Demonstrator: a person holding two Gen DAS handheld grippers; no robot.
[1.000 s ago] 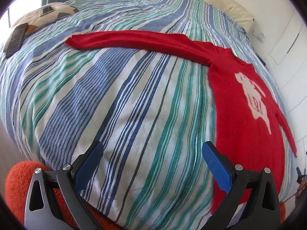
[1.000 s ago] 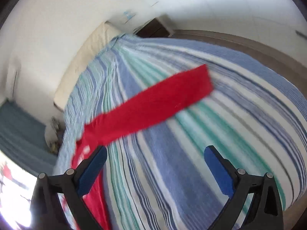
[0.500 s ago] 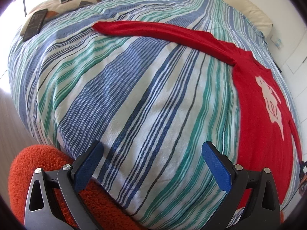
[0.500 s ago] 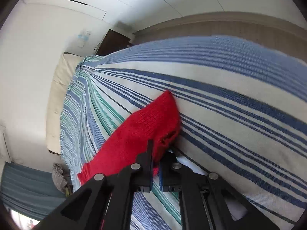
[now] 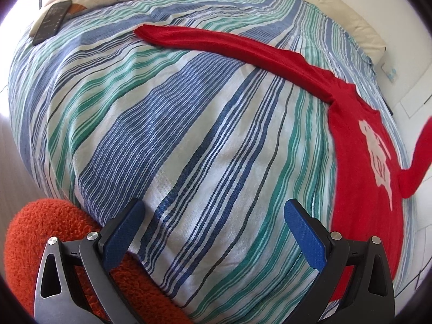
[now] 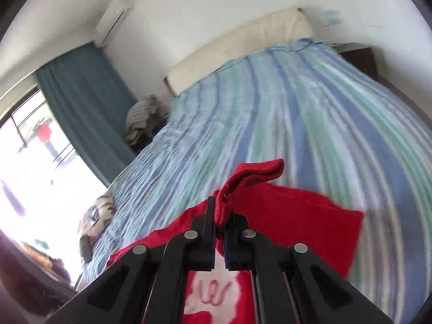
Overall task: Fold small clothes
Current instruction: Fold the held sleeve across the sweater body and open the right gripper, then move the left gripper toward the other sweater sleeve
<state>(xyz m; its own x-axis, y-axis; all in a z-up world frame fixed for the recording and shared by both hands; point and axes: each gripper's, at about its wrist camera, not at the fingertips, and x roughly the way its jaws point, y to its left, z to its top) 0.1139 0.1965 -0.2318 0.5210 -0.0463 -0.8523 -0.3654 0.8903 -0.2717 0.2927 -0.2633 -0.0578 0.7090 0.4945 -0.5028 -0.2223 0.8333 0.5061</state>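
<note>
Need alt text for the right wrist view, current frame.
The right gripper, jaws shut, pinches the cuff of a red sweater's sleeve and holds it above the sweater's body, whose white print shows below. Behind lies a blurred blue-and-green striped bedspread, a cream headboard and a teal curtain.

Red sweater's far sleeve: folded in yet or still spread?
Spread. The far sleeve lies straight out across the striped bedspread; the open left tongs hover short of it.

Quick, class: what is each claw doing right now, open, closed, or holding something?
Left claw: open, holding nothing, above the striped bedspread.
Right claw: closed on the red sweater's sleeve cuff.
</note>
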